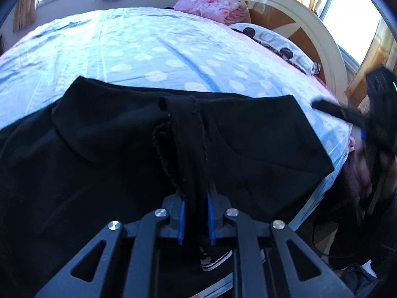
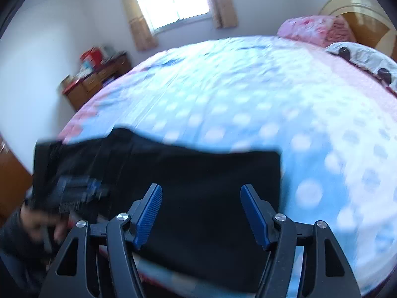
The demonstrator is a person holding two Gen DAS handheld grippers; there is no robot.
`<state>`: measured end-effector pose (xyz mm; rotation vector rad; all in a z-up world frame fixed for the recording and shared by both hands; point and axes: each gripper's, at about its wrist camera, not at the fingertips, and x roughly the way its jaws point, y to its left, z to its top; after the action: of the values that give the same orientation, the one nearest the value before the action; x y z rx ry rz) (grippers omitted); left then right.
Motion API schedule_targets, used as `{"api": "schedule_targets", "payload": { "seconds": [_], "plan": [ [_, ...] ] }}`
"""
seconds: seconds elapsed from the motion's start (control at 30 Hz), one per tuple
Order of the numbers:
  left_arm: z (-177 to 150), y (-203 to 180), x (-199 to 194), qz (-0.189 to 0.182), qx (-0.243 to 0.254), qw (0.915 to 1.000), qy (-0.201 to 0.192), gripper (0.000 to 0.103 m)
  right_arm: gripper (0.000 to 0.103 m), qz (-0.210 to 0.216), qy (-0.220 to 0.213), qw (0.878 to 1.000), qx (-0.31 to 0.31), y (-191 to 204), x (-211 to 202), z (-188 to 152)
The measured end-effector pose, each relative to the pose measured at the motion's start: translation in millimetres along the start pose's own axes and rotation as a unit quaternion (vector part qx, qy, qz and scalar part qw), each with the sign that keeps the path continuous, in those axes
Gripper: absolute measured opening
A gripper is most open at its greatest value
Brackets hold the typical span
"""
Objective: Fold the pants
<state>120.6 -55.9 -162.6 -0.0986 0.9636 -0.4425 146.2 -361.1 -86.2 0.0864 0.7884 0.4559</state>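
Observation:
The black pants (image 1: 104, 154) lie on the near edge of the bed, partly folded. My left gripper (image 1: 196, 219) is shut on a bunched fold of the pants and holds it up from the bed. In the right wrist view the pants (image 2: 198, 188) form a flat black rectangle on the bed edge. My right gripper (image 2: 201, 213) is open and empty, hovering just above the pants. The left gripper (image 2: 79, 193) shows blurred at the pants' left end. The right gripper (image 1: 357, 114) shows blurred at the right edge of the left wrist view.
The bed has a light blue polka-dot sheet (image 1: 153, 49). A pink quilt (image 1: 213, 7) and a patterned pillow (image 1: 275, 42) lie by the headboard (image 1: 310, 37). A wooden dresser (image 2: 96, 79) stands by the far wall under a window (image 2: 173, 0).

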Motion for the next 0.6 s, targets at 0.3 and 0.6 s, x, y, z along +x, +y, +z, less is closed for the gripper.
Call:
{"api": "schedule_targets", "payload": {
  "seconds": [0.3, 0.6],
  "plan": [
    [-1, 3, -4, 0.003, 0.001, 1.0000, 0.003, 0.023, 0.068, 0.006, 0.045, 0.997, 0.058, -31, 63, 18],
    [-3, 5, -10, 0.009, 0.006, 0.9999, 0.002, 0.037, 0.068, 0.008, 0.038, 0.998, 0.055, -35, 53, 17]
  ]
}}
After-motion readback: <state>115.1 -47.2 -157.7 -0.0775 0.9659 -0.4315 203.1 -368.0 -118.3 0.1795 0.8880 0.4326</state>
